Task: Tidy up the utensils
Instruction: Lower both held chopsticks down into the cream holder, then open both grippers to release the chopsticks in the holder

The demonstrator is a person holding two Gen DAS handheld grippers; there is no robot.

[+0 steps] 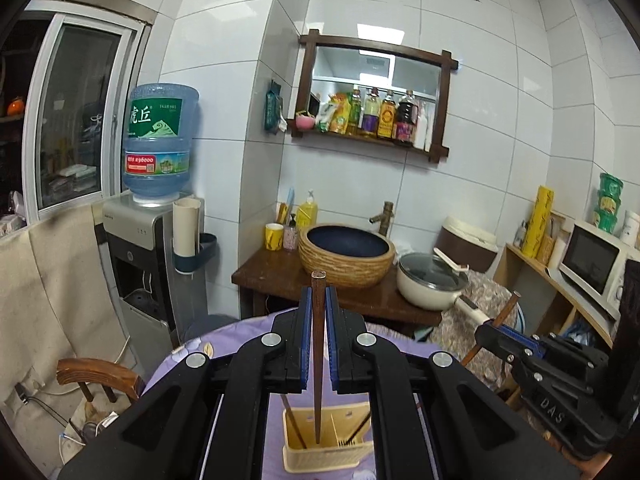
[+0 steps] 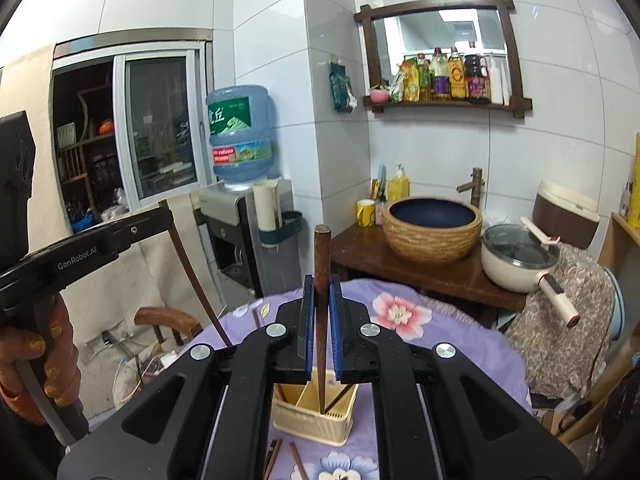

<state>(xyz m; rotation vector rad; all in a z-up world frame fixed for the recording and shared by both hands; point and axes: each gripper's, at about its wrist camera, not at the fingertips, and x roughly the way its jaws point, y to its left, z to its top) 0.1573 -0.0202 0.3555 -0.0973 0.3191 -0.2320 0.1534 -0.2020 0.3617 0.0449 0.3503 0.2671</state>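
Each gripper is clamped tight on one dark wooden chopstick, held upright with the thin tip pointing down. The left gripper [image 1: 319,300] has its chopstick [image 1: 318,352] hanging over the cream holder [image 1: 326,458], and the right gripper [image 2: 320,292] holds its own chopstick [image 2: 321,320] above the same holder [image 2: 312,416]. The holder stands on the purple flowered cloth [image 2: 420,320], with more chopsticks [image 2: 298,460] lying loose just in front of it. Behind the table are a basin [image 2: 432,228] and a lidded pot [image 2: 516,260].
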